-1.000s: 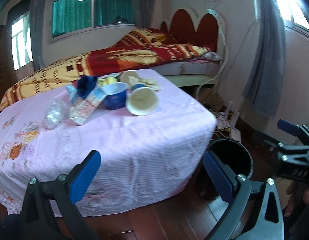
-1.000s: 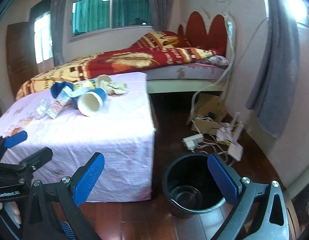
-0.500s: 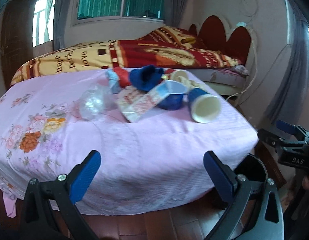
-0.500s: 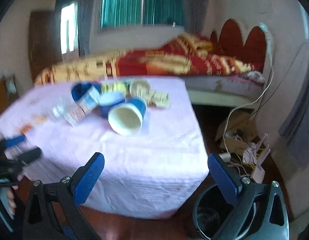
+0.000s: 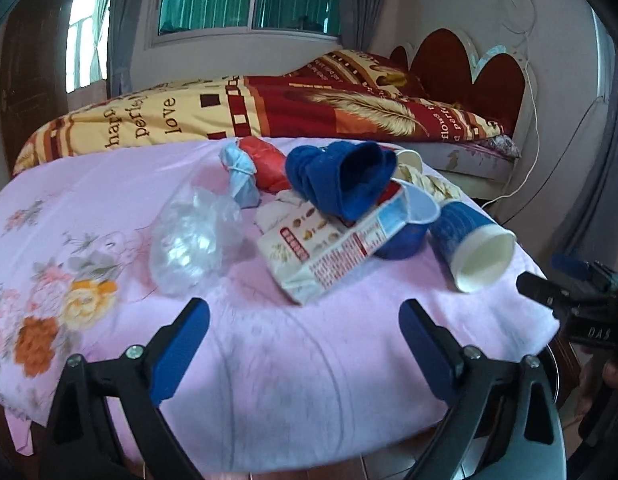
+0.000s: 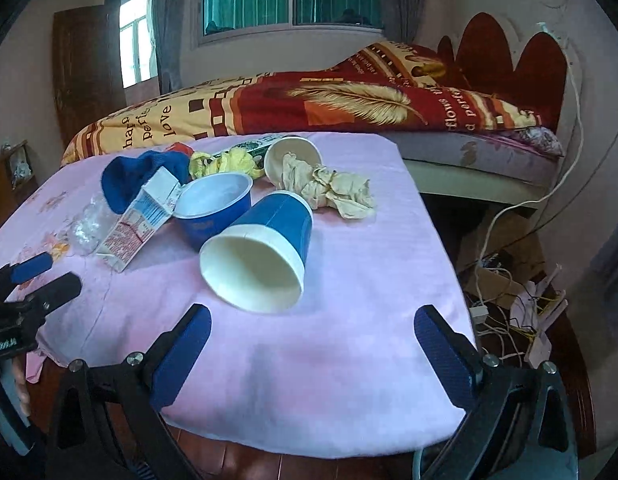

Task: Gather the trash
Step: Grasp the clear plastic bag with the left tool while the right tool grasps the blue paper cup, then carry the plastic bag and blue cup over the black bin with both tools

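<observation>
My left claw (image 5: pixel 303 330) hangs over the near edge of the table (image 5: pixel 269 380), its jaws wide apart but closing, with nothing between them. Just ahead of it lies a crushed snack carton (image 5: pixel 329 248), and to the left of that a crumpled clear plastic bag (image 5: pixel 195 240). Further ahead a blue cloth (image 5: pixel 341 180) sits on the pile, with a red wrapper (image 5: pixel 267 164) and a pale blue knotted bag (image 5: pixel 241 174) beyond it to the left. My right claw (image 6: pixel 313 338) is also spread wide and empty, low over the pink tablecloth (image 6: pixel 349 360). Directly in front of it a blue paper cup (image 6: pixel 261 256) lies on its side, mouth turned toward me. Just behind that stands a blue bowl (image 6: pixel 213 208) with the carton leaning on its left rim. Further ahead, to the right, is a wad of beige crumpled paper (image 6: pixel 329 188) against a second tipped cup (image 6: pixel 293 152). Yellow crumpled wrapping (image 6: pixel 225 164) lies behind the bowl.
</observation>
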`<act>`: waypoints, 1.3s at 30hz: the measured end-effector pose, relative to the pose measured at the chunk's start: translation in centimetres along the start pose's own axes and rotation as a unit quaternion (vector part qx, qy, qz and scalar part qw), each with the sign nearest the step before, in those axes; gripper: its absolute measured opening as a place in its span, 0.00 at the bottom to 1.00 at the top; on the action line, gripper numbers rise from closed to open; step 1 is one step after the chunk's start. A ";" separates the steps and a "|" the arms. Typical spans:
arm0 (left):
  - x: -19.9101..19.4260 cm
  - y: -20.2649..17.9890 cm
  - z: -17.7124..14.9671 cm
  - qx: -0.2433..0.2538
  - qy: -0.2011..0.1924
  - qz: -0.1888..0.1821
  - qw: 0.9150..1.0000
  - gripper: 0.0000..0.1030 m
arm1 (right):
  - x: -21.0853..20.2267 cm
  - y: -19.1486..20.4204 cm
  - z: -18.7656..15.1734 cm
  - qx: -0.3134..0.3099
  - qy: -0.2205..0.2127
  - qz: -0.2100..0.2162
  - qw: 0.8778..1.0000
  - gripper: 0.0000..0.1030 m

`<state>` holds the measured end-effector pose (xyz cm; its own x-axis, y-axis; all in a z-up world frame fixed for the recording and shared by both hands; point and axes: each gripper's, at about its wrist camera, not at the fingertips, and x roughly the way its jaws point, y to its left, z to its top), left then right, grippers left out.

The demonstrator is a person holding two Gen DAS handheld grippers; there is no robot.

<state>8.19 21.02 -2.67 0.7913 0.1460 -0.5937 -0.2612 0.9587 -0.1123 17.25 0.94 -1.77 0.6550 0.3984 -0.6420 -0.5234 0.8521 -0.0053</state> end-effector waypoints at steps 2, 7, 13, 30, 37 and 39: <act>0.6 -0.1 0.4 0.002 0.001 -0.002 1.000 0.90 | 0.9 0.0 0.3 -0.002 0.006 0.004 1.000 0.91; 2.3 -0.8 0.4 0.011 0.014 0.003 1.000 0.90 | 2.5 0.0 0.8 -0.001 0.011 0.013 1.000 0.89; 2.2 -0.1 0.5 0.002 0.005 0.018 1.000 0.90 | 3.7 0.0 0.8 0.004 0.019 0.023 1.000 0.79; 4.3 7.4 2.0 -0.064 0.014 0.065 0.996 0.76 | 5.7 0.5 1.6 0.008 0.029 0.045 0.999 0.38; 4.5 7.8 1.9 -0.065 0.036 0.045 0.996 0.44 | 5.4 0.3 1.8 0.015 0.026 0.053 0.998 0.06; 3.5 7.9 1.7 -0.065 0.027 0.049 0.996 0.42 | 4.9 0.1 1.9 0.019 0.023 0.054 0.998 0.05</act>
<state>9.85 29.50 -4.28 0.7287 0.2211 -0.6482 -0.4078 0.9004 -0.1513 21.42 3.56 -3.45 0.5706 0.4729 -0.6714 -0.5674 0.8180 0.0939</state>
